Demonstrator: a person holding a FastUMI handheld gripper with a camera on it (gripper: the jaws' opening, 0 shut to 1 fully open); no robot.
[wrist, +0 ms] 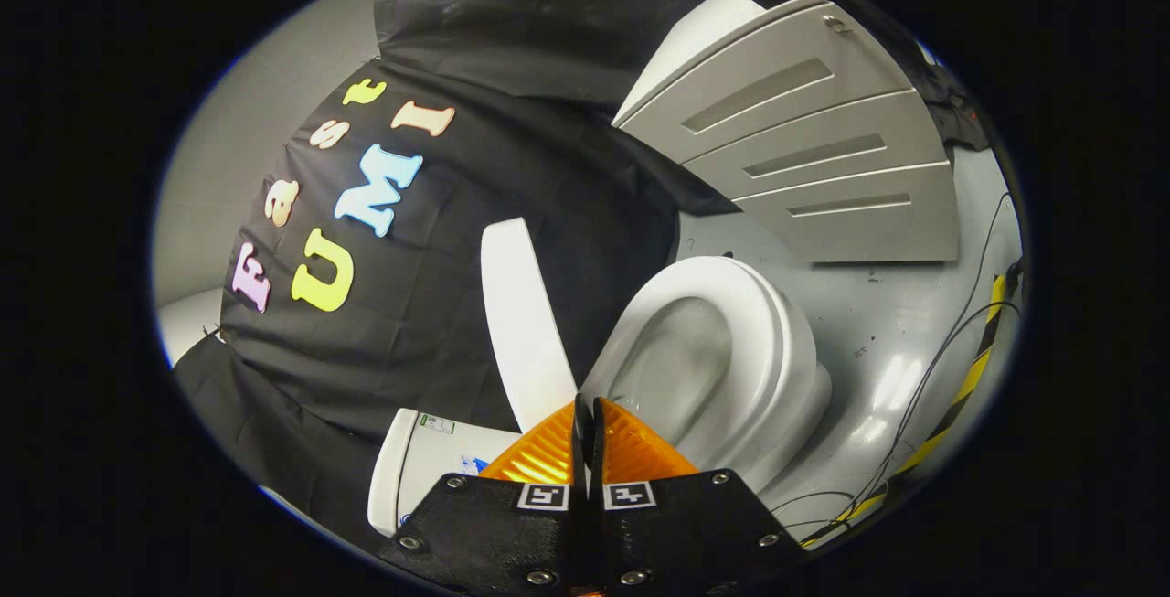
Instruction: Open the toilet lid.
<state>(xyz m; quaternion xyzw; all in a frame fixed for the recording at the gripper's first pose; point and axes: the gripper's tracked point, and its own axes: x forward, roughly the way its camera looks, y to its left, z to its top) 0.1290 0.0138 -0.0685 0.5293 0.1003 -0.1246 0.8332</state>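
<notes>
Jaws of our gripper (585, 428) closed, empty; toilet lid (523, 323) upright against cistern (416, 474), bowl (722, 350) exposed. We judge opening done; withdraw next.

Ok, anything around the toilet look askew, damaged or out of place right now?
Nothing looks broken or spilled. The lid stands raised beside the open seat, just beyond the gripper, whose orange fingers are together with nothing between them. Loose cables trail across the grey floor by the striped tape.
</notes>
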